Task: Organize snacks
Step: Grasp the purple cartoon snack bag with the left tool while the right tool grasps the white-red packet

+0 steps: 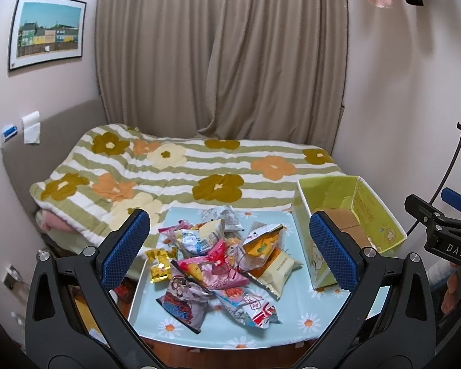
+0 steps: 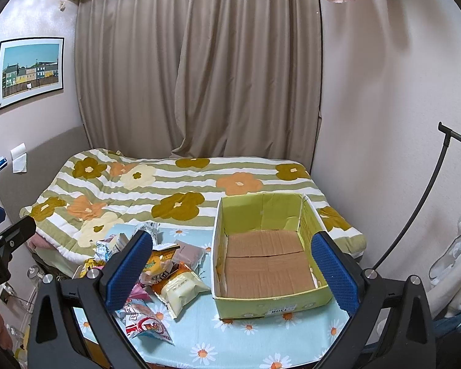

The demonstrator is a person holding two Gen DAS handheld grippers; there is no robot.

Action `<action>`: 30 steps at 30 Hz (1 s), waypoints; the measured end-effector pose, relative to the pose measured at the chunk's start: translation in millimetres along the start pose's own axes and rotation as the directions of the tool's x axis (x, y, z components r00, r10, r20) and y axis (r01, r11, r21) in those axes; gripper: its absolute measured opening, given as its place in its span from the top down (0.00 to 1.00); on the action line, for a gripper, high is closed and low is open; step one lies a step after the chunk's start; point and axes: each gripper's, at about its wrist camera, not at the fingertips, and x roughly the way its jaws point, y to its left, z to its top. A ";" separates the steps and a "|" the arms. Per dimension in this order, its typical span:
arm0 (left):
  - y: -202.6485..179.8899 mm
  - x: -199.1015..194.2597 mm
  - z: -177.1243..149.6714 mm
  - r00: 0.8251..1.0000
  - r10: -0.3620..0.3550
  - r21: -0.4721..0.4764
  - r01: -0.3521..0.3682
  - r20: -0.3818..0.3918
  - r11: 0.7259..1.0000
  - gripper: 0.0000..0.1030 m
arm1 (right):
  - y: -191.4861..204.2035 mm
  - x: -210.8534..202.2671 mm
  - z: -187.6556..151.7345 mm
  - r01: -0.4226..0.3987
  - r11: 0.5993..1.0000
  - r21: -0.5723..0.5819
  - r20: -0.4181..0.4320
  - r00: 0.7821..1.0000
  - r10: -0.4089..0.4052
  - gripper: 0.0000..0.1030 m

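My left claw point(image 1: 229, 247) gapes wide and empty over the snack pile point(image 1: 218, 264) at mid-table; packets look light, crinkly, slippery, best pinched by sealed edges. My right claw point(image 2: 230, 272), equally open, faces the empty box point(image 2: 269, 303) at the right edge.

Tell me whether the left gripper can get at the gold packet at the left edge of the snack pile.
Probably yes. The left gripper is open and holds nothing, and the gold packet lies at the pile's left edge on the table, with nothing on top of it. The near finger is just beside it.
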 end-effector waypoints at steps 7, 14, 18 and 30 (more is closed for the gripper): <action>21.5 6.8 -5.0 0.995 0.066 -0.027 -0.068 -0.072 0.997 0.00 | 10.5 14.1 1.3 -0.111 0.993 -0.048 -0.064 0.992 0.107 0.00; 56.0 38.8 -54.9 0.970 0.067 -0.010 -0.072 -0.234 0.997 0.00 | 33.9 58.5 -34.2 -0.239 0.968 -0.074 -0.203 0.954 0.220 0.00; 76.6 67.4 -90.0 0.945 0.011 0.028 -0.002 -0.326 1.000 0.00 | 54.6 80.0 -58.9 -0.297 0.953 -0.060 -0.279 0.922 0.269 0.00; 105.8 172.2 -158.9 0.843 -0.134 0.115 0.225 -0.521 0.968 0.00 | 130.3 158.1 -125.4 -0.358 0.931 -0.071 -0.510 0.815 0.275 0.00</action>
